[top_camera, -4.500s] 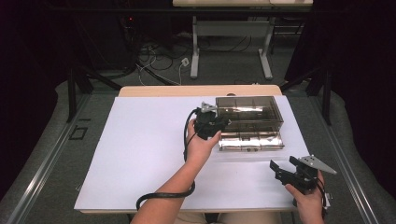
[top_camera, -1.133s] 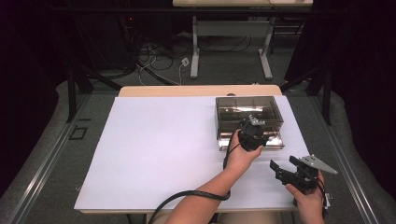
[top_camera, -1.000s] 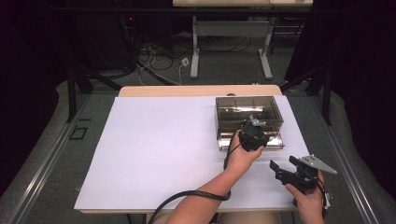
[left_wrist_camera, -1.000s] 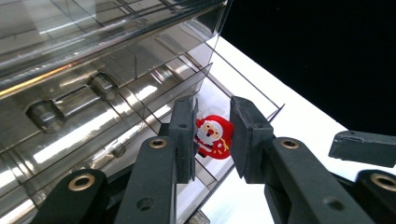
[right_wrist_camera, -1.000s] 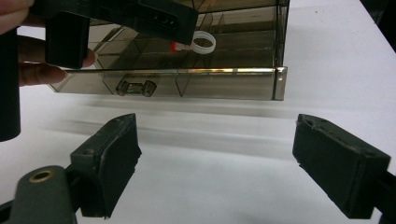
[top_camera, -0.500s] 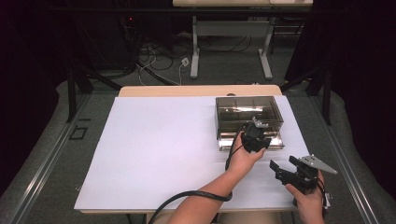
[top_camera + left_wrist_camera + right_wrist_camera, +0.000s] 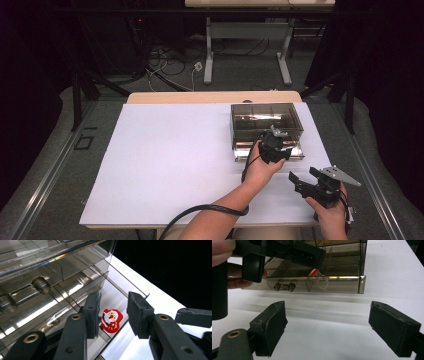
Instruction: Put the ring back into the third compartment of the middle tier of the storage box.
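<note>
A smoky clear plastic drawer box (image 7: 266, 120) stands on the white table cover (image 7: 170, 160) toward the far right, its lowest drawer (image 7: 267, 151) pulled out toward the person. The left gripper (image 7: 274, 148) hangs over that open drawer, its jaws parted with nothing between them. In the left gripper view a small red Santa figure (image 7: 111, 320) lies flat in one drawer compartment, seen through the gap between the jaws; whether the jaws touch it is hard to judge. From the right gripper view only a red-and-white sliver (image 7: 314, 272) of it peeks from behind the left gripper. The right gripper (image 7: 311, 183) rests near the table's front right corner, jaws spread wide and empty, well apart from the box.
</note>
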A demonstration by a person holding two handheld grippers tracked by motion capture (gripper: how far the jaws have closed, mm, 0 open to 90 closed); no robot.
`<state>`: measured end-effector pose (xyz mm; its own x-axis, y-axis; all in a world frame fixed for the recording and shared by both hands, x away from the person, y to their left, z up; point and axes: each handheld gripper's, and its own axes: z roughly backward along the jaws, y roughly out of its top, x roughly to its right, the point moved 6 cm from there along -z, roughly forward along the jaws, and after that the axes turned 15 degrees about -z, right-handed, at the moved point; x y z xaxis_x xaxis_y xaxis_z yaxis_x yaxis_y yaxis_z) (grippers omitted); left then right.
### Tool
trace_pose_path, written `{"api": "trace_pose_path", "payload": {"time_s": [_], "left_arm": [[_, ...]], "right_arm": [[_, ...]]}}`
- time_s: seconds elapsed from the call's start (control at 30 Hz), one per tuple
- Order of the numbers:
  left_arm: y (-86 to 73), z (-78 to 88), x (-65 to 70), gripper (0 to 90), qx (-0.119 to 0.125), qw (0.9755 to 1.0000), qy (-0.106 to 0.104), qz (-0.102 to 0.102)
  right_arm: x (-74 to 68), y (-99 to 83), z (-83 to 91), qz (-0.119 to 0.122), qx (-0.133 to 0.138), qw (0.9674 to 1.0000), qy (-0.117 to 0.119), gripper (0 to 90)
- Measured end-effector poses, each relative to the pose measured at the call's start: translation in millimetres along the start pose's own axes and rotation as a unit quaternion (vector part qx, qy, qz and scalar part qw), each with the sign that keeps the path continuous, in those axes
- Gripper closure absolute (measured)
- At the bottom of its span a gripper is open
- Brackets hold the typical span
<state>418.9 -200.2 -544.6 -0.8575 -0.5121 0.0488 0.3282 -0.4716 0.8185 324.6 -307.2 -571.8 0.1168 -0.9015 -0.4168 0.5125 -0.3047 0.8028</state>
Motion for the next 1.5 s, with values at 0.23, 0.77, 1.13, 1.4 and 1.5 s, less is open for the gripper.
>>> {"api": "trace_pose_path", "payload": {"time_s": [0.23, 0.77, 1.13, 1.4, 1.5], "left_arm": [[-0.2, 4.8, -4.0, 59.1, 0.001, 1.0000, 0.005, 0.004], [-2.8, 2.5, -0.3, 69.1, -0.023, 0.9991, -0.023, 0.028], [-1.8, -2.9, 2.3, 73.1, -0.026, 0.9991, -0.022, 0.024], [0.2, 4.6, 0.8, 70.7, -0.014, 0.9994, -0.017, 0.025], [-0.5, 9.5, -1.0, 68.5, -0.014, 0.9996, -0.015, 0.017]], "right_arm": [[-1.0, 0.3, -0.1, -0.003, 0.004, 1.0000, 0.003, 14.0], [-0.1, 0.3, -0.5, 0.002, 0.001, 1.0000, 0.003, 14.0], [0.5, 0.3, 0.0, -0.002, -0.001, 1.0000, 0.001, 14.0], [0.4, -0.1, 0.0, 0.001, -0.003, 1.0000, 0.000, 14.0], [0.0, -0.2, -0.4, 0.001, -0.002, 1.0000, 0.002, 14.0]]}}
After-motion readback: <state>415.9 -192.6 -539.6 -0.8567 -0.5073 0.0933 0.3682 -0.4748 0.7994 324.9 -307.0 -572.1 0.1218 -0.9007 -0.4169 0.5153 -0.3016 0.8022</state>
